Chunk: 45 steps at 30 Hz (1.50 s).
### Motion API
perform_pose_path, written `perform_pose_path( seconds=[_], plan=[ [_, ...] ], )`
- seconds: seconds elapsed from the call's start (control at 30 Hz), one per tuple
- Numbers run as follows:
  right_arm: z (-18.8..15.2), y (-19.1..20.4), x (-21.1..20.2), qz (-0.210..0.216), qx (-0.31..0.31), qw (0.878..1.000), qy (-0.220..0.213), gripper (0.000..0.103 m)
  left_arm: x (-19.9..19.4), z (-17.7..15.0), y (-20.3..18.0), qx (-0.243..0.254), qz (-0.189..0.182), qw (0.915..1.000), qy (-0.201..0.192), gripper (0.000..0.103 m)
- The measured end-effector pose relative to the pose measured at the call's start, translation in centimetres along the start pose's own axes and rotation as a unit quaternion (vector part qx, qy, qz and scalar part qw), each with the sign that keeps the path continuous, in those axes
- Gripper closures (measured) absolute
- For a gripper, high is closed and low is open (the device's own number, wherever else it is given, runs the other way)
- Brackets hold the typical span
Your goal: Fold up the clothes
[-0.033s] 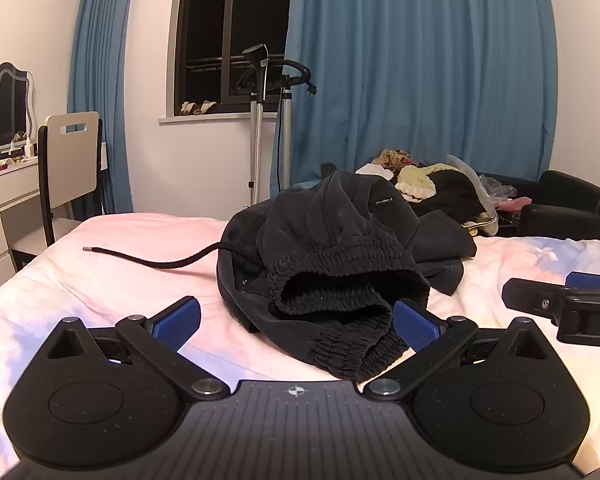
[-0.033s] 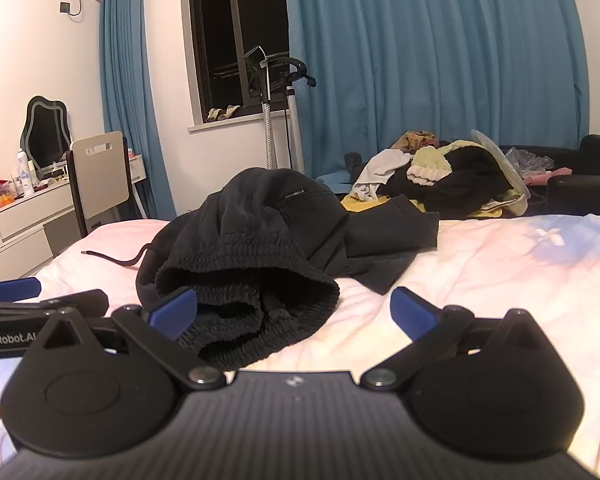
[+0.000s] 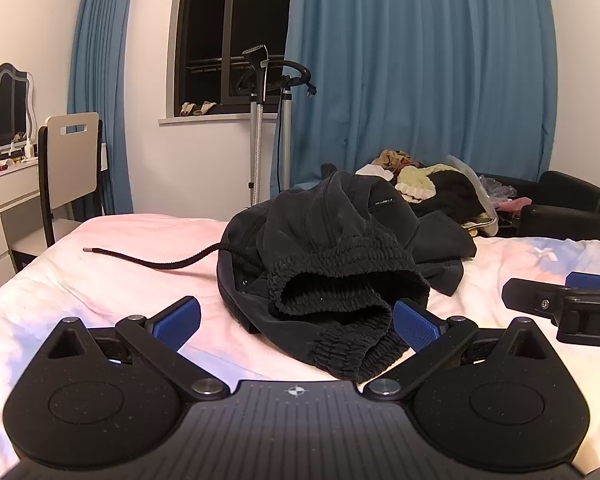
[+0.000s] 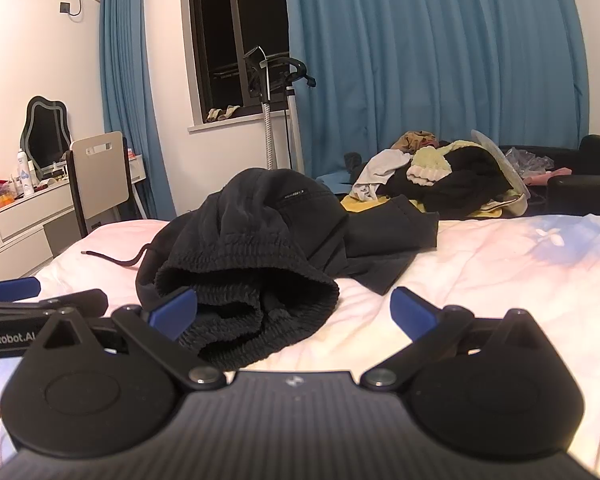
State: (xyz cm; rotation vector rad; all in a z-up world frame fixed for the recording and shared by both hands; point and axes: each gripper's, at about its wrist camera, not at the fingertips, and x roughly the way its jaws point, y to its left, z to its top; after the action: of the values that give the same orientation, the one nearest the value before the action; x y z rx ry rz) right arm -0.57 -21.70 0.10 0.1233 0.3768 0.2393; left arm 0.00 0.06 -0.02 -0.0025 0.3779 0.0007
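On the pale pink quilted bed (image 3: 100, 280), a thin black drawstring (image 3: 152, 262) trails left from the crumpled black elastic-waisted trousers (image 3: 332, 256), heaped mid-bed. The left gripper (image 3: 296, 322) hovers spread wide before their waistband, pinching nothing. Beside it, the right gripper (image 4: 294, 312) is equally spread and empty.

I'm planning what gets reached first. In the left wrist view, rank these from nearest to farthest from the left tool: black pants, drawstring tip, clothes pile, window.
1. Black pants, directly ahead of the left tool.
2. Drawstring tip, ahead-left on the bed.
3. Clothes pile, behind the pants, right.
4. Window, back wall.
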Motion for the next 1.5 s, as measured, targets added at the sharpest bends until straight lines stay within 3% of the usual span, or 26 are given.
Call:
perform_pose_path(
  seconds=[1.5],
  plan=[
    [0.09,0.08,0.22,-0.007,0.0,1.0,0.0,0.0,-0.59,-0.13,0.27,0.004,0.002,1.0,-0.003,0.0]
  ],
)
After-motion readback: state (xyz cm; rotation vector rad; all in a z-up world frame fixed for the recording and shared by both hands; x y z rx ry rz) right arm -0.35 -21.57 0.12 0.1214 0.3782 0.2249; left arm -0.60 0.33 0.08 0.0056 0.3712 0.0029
